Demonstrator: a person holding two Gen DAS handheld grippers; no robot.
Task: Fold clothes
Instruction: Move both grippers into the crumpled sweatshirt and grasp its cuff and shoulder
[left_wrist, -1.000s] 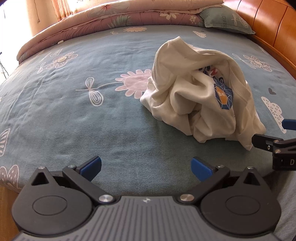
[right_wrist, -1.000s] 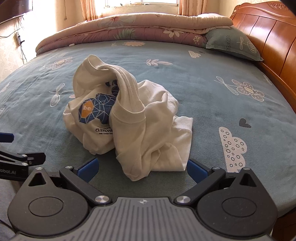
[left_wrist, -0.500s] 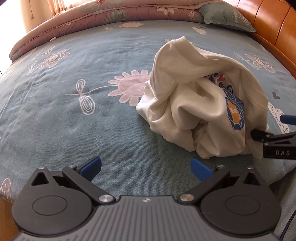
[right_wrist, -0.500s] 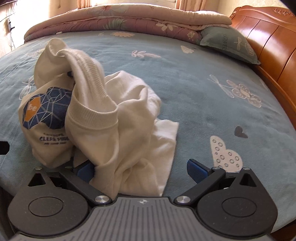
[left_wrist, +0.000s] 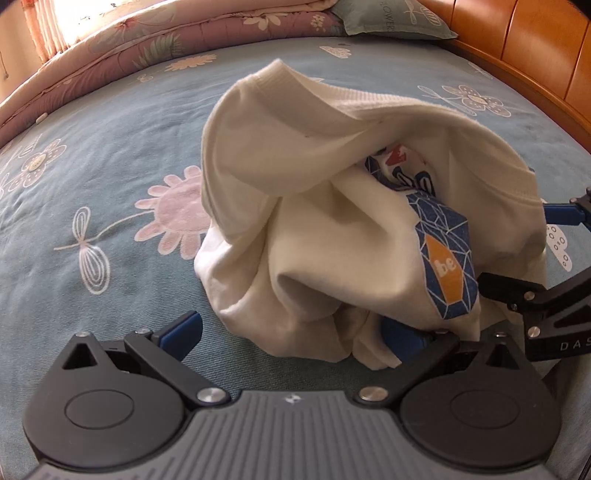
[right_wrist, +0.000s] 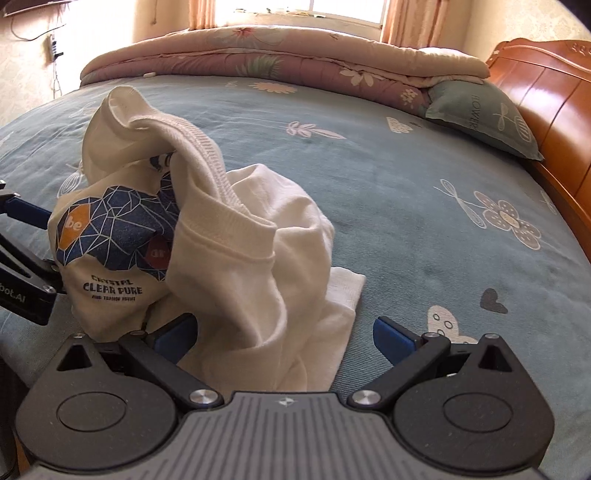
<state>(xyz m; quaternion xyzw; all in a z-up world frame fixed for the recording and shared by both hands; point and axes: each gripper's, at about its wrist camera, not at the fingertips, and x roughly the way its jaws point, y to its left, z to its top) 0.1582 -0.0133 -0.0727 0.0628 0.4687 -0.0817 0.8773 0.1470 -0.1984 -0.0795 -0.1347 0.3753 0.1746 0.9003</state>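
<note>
A cream sweatshirt (left_wrist: 332, 206) with a blue and orange print lies crumpled in a heap on the blue bed cover; in the right wrist view the same sweatshirt (right_wrist: 207, 240) shows its ribbed hem arched over the top. My left gripper (left_wrist: 291, 330) is open, its jaws wide on either side of the heap's near edge, with cloth lying over the right fingertip (left_wrist: 402, 338). My right gripper (right_wrist: 284, 336) is open too, with the lower folds of the sweatshirt between its fingers. Each gripper appears at the edge of the other's view.
The bed cover (right_wrist: 406, 206) is blue with flower patterns. A folded pink quilt (right_wrist: 258, 62) and a green pillow (right_wrist: 480, 114) lie at the far end. An orange wooden headboard (right_wrist: 554, 103) runs along the right side.
Both grippers have moved forward to the sweatshirt, which now fills much more of each view. The cloth now lies between each gripper's open fingers. The heap has kept its shape.
</note>
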